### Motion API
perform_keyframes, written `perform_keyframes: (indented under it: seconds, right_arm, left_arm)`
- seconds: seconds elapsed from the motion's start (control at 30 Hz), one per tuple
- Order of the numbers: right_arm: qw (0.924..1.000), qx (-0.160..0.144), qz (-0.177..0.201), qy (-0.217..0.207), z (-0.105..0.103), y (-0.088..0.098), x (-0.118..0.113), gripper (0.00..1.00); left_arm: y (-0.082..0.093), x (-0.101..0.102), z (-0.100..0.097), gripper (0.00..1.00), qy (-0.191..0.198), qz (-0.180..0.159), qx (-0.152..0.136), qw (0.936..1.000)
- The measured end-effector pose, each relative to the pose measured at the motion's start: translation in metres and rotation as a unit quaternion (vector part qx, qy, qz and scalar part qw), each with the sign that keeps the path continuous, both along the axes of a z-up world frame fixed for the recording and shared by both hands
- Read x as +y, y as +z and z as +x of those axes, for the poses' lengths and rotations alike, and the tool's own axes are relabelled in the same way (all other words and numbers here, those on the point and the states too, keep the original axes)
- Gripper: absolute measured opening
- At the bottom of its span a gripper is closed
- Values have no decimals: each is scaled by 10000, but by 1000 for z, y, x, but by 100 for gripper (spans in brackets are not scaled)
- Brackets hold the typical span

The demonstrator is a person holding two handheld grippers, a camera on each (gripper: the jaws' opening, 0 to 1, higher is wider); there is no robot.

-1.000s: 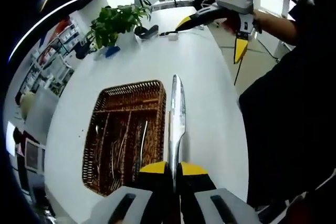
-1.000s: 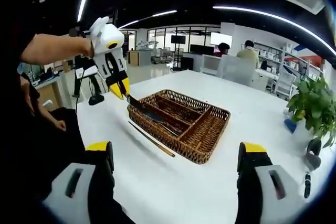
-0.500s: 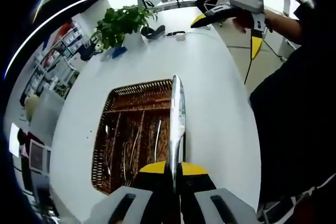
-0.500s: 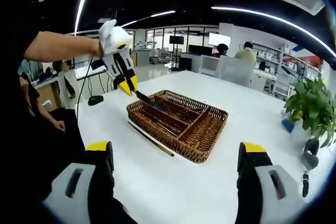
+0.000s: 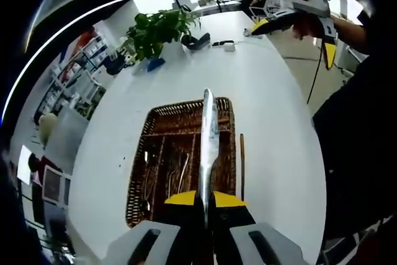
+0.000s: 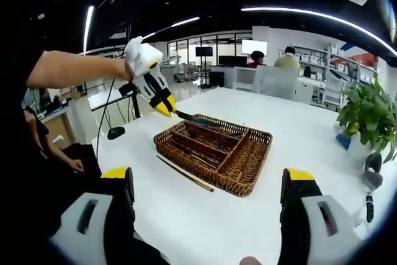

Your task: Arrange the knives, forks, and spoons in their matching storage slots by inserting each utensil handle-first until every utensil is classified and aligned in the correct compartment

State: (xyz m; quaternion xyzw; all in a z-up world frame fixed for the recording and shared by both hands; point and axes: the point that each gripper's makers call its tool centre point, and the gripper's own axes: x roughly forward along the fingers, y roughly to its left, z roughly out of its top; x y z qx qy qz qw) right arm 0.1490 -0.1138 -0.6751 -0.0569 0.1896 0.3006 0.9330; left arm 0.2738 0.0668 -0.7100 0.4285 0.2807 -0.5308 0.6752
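My left gripper (image 5: 205, 199) is shut on a steel knife (image 5: 208, 134), blade pointing forward over the right part of the wicker cutlery tray (image 5: 228, 111). The tray holds several utensils (image 5: 177, 175) in its slots. In the right gripper view the left gripper (image 6: 164, 108) hovers above the tray's (image 6: 239, 181) far left rim, with the knife (image 6: 197, 118) reaching over it. My right gripper (image 6: 208, 181) stands open above the white table, nothing between its jaws; it also hangs at the top right in the left gripper view (image 5: 294, 24).
A thin brown stick (image 5: 242, 166) lies on the white table (image 5: 273, 91) just beside the tray, also seen as a stick (image 6: 185, 174). A potted plant (image 5: 158, 29) and small dark items (image 5: 200, 41) stand at the table's far end. People sit at desks (image 6: 288, 60) behind.
My left gripper has carried the knife from beside the tray to over its right part. The right gripper has stayed open and nearly still.
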Motion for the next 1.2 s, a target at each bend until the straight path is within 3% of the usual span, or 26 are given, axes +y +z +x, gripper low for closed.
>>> perform_keyframes:
  seconds: [0.3, 0.5, 0.53, 0.7, 0.87, 1.2]
  right_arm:
    - [9999, 127, -62, -38, 1, -4, 0, 99]
    - [9997, -175, -124, 136, 5, 8, -3, 99]
    - [9996, -147, 55, 246, 4, 12, -1, 99]
    - [9992, -154, 5, 374, 8, 20, -9, 99]
    - [9996, -199, 104, 188, 13, 22, -22, 99]
    - [9998, -69, -190, 75, 12, 22, -24, 99]
  left_arm:
    - [13, 3, 24, 5, -19, 88, -183, 9998]
    - [13, 13, 36, 5, -63, 206, -248, 9995]
    - [14, 14, 36, 5, -58, 194, -242, 9995]
    - [13, 15, 36, 5, -51, 159, -218, 9996]
    - [12, 17, 36, 5, -22, 134, -212, 9997]
    - [-2, 12, 28, 5, -69, 73, -115, 9999]
